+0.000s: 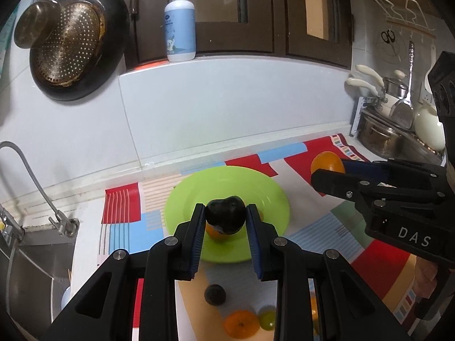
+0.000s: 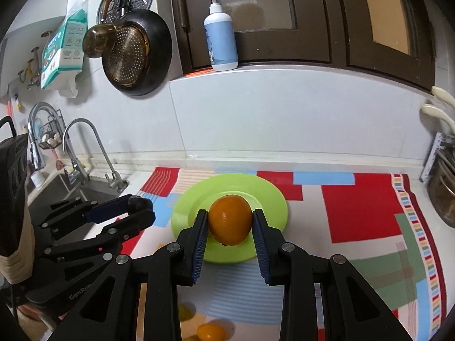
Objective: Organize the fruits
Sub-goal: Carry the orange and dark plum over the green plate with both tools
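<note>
Currently left gripper (image 1: 225, 217) is clamping a dark avocado (image 1: 225, 217) over the green plate (image 1: 273, 196), frame centre; right gripper (image 2: 230, 223) is clamping an orange (image 2: 230, 223). Lowering each before releasing should be preventing rolling.

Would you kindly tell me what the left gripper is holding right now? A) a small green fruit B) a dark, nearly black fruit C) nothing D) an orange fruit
B: in the left wrist view, the left gripper is shut on the dark fruit above the green plate.
</note>
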Demonstrator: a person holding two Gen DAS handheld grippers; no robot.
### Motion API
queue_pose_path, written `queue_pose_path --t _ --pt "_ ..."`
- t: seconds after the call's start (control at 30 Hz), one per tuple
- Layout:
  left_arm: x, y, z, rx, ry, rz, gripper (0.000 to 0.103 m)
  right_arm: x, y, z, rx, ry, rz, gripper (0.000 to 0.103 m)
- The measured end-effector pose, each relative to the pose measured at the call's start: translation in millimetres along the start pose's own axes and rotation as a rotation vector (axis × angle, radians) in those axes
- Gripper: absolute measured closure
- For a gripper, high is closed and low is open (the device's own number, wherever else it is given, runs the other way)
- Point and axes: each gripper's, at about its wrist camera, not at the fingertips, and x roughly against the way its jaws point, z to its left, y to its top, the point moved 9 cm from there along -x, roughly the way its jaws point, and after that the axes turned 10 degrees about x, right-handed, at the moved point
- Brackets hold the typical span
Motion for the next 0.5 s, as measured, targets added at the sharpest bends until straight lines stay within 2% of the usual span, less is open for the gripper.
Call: queue_pose_path --t 0.5 --pt "-61 13 21 0.013 0.028 0.059 0.074 -68 8 -16 0.007 0.024 0.076 0.071"
